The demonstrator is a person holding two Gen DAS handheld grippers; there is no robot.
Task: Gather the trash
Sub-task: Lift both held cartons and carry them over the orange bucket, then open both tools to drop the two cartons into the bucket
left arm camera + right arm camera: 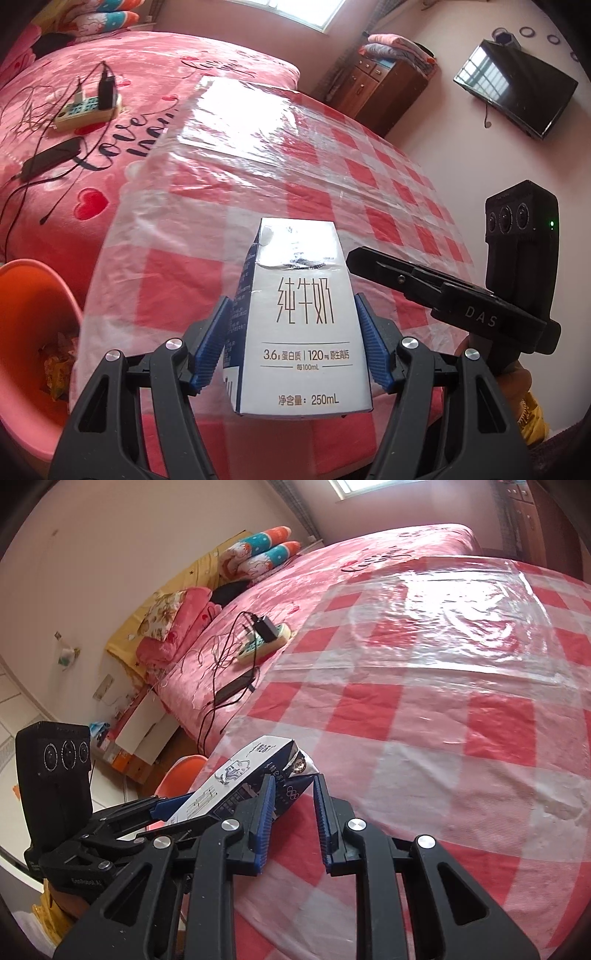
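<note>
Blue pads of the left gripper (291, 343) squeeze a milk carton (295, 314) above the checked tabletop (369, 177); the right gripper (293, 812) is closed and holds nothing.

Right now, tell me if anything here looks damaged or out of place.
The milk carton held in the left gripper has a dented, creased top corner. A power strip with a tangle of cables lies on the bed. Nothing looks spilled on the checked cloth.

Milk carton (303, 317) above table (388, 177), bin (33, 295) left
</note>
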